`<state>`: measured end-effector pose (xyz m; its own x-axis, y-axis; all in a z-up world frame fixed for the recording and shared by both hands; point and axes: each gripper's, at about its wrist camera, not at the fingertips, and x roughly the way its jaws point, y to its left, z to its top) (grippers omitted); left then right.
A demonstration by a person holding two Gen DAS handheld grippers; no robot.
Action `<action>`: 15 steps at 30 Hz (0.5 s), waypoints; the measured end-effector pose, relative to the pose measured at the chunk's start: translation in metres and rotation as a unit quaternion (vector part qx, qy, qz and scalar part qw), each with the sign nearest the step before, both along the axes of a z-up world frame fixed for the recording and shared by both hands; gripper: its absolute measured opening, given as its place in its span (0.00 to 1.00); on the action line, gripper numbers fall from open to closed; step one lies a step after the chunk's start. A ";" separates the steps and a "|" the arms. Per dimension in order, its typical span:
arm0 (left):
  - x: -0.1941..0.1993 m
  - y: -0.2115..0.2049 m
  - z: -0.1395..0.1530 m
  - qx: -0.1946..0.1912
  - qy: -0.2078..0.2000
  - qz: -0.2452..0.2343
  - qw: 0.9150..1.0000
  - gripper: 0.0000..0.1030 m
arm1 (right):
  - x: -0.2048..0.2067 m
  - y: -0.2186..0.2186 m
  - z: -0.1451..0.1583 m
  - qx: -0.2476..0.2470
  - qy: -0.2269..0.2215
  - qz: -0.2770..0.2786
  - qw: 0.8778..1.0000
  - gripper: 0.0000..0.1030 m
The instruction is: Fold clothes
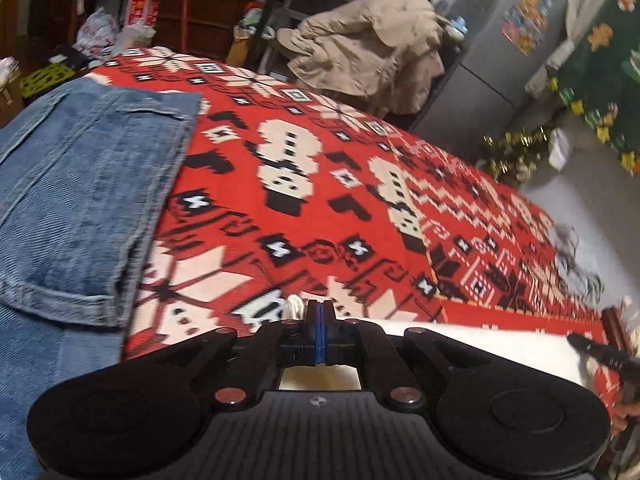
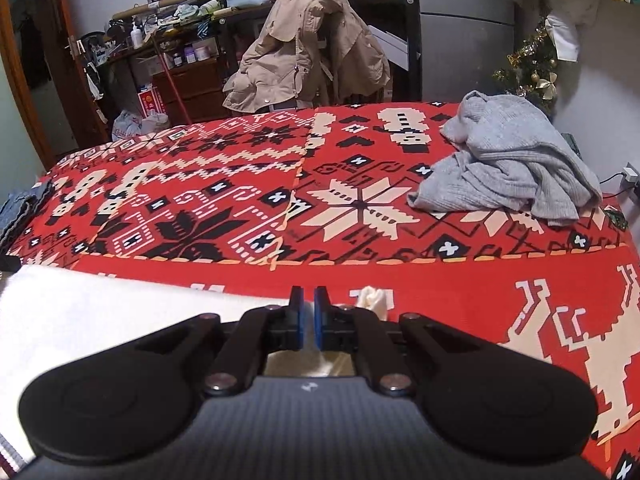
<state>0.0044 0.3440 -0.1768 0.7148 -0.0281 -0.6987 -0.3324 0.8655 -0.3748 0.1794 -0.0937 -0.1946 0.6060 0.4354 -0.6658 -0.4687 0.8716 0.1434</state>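
Both tools clamped on white garment (image 2: 120,304) (edge bunched), red blanket (image 2: 360,184) beneath

We're in a cluttered room. A tan coat (image 2: 308,44) hangs over what's prob. a chair, w/ dark wood drawers (image 2: 188,88) to its left and a loaded black shelf unit (image 2: 224,4) behind. We see a grey fridge (image 1: 508,40) w/ stickers, a green patterned cloth (image 1: 600,64) beside it, and a small tree w/ gold tinsel (image 2: 532,64) at the pale wall. White plastic bags (image 2: 132,122) sit on the floor by a wood door frame (image 2: 16,64). Light is dim, indoor.
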 end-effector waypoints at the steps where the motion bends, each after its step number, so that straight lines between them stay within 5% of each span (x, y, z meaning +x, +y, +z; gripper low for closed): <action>1: -0.002 0.002 0.001 0.002 0.000 0.005 1.000 0.03 | 0.000 -0.001 0.000 0.002 0.002 -0.001 1.000 0.03; 7: -0.023 0.006 0.018 0.026 -0.019 0.026 0.999 0.02 | -0.006 -0.011 0.014 -0.015 -0.012 -0.023 1.000 0.04; 11: -0.039 -0.007 0.021 -0.006 -0.040 -0.021 0.999 0.03 | -0.022 -0.020 0.022 -0.005 -0.012 -0.002 1.000 0.07; 15: -0.049 -0.021 0.003 -0.005 -0.014 -0.042 0.999 0.04 | -0.042 -0.021 0.023 0.001 -0.005 0.023 1.000 0.07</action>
<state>-0.0441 0.3229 -0.1734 0.7287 -0.0956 -0.6781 -0.2475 0.8865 -0.3910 0.1370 -0.1143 -0.1715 0.5929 0.4638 -0.6583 -0.5091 0.8493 0.1399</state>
